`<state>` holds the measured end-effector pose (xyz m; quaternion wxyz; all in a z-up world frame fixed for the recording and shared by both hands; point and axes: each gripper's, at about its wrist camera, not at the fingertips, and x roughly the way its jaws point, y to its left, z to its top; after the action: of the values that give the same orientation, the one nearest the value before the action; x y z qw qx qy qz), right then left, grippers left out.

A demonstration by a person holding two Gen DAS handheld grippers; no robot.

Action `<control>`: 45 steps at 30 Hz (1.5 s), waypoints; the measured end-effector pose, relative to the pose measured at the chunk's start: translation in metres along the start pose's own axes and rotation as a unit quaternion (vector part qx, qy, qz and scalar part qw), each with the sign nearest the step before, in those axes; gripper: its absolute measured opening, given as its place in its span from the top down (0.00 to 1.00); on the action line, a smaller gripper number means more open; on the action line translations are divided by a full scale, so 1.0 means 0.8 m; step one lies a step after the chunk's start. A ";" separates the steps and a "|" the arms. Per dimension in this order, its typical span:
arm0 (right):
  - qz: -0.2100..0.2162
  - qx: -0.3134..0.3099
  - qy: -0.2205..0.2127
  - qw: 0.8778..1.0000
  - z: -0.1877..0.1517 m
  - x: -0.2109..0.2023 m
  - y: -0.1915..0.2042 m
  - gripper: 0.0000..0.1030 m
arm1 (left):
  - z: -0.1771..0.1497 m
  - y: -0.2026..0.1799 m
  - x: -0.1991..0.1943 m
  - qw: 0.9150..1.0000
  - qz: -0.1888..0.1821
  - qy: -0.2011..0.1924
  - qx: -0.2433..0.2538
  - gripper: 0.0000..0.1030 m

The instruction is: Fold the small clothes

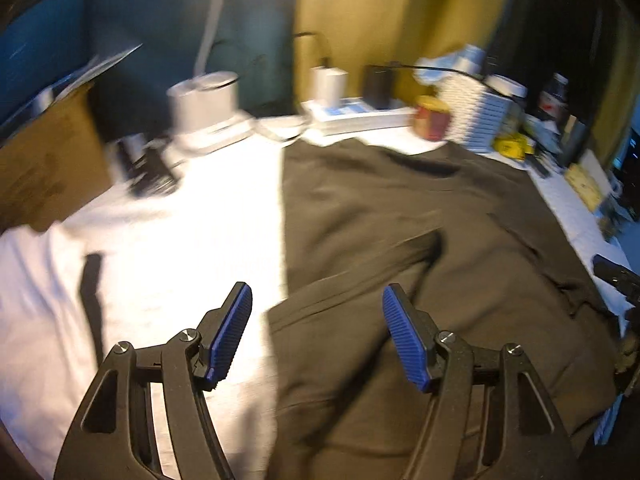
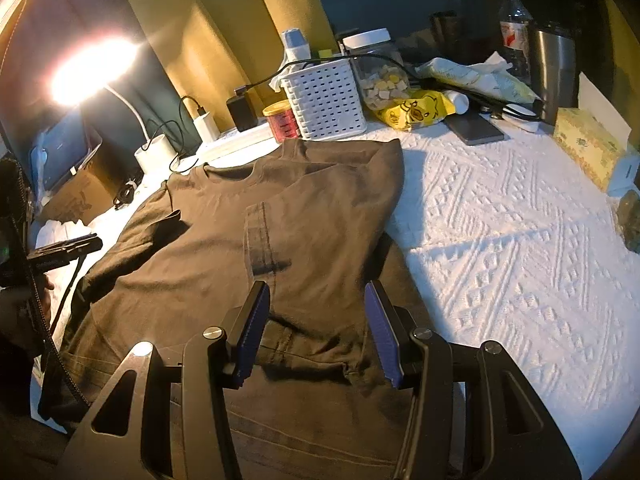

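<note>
We see the dark t-shirt (image 2: pixel 256 216) spread flat mid-worktop, collar toward the cluttered far edge by the white basket (image 2: pixel 326 102). Left gripper (image 1: pixel 316 320) jaws gape wide over the shirt's left edge, gripping nothing. Right gripper (image 2: pixel 316 320) sits parted above the folded-in sleeve, pads clear of cloth.

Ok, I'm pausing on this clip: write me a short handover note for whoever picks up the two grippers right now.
Left gripper: open, nothing between the pads, over the shirt's left edge.
Right gripper: open, over the shirt's lower part; whether the pads touch the cloth is unclear.
Dark T-shirt: lying on the white textured cover, collar toward the white basket. Both sleeves and sides look folded inward.
Left to do: fold the shirt up lengthwise and tidy it.
</note>
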<state>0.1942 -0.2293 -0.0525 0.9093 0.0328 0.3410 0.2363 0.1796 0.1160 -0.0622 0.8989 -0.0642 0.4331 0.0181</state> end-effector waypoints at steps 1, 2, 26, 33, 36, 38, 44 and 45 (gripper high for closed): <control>0.001 -0.002 0.001 1.000 0.001 0.001 0.002 0.49 | -0.003 0.007 0.002 1.000 0.002 0.003 -0.006 0.34; 0.002 -0.004 0.001 1.000 0.002 0.003 0.004 0.49 | -0.006 0.013 0.005 1.000 -0.002 0.006 -0.011 0.34; 0.002 -0.009 0.005 1.000 -0.002 -0.001 0.012 0.49 | -0.044 -0.089 0.008 0.989 -0.091 0.019 0.118 0.97; -0.005 0.004 0.004 1.000 -0.005 -0.006 -0.002 0.49 | -0.057 -0.115 0.009 0.981 -0.104 0.058 0.156 0.95; -0.004 0.007 0.004 1.000 -0.005 -0.005 -0.004 0.49 | -0.050 -0.116 0.004 0.982 -0.088 0.055 0.159 0.94; -0.003 0.008 0.004 1.000 -0.005 -0.005 -0.004 0.49 | -0.038 -0.112 -0.003 0.984 -0.085 0.039 0.153 0.92; -0.001 0.009 0.004 1.000 -0.006 -0.005 -0.006 0.49 | 0.001 -0.091 0.013 0.991 -0.056 0.019 0.122 0.57; -0.001 0.010 0.003 1.000 -0.007 -0.005 -0.006 0.49 | 0.004 -0.087 0.020 0.992 -0.047 0.021 0.118 0.57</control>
<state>0.1900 -0.2361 -0.0551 0.9081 0.0412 0.3460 0.2322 0.1982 0.0469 -0.0659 0.8908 0.0216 0.4475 -0.0765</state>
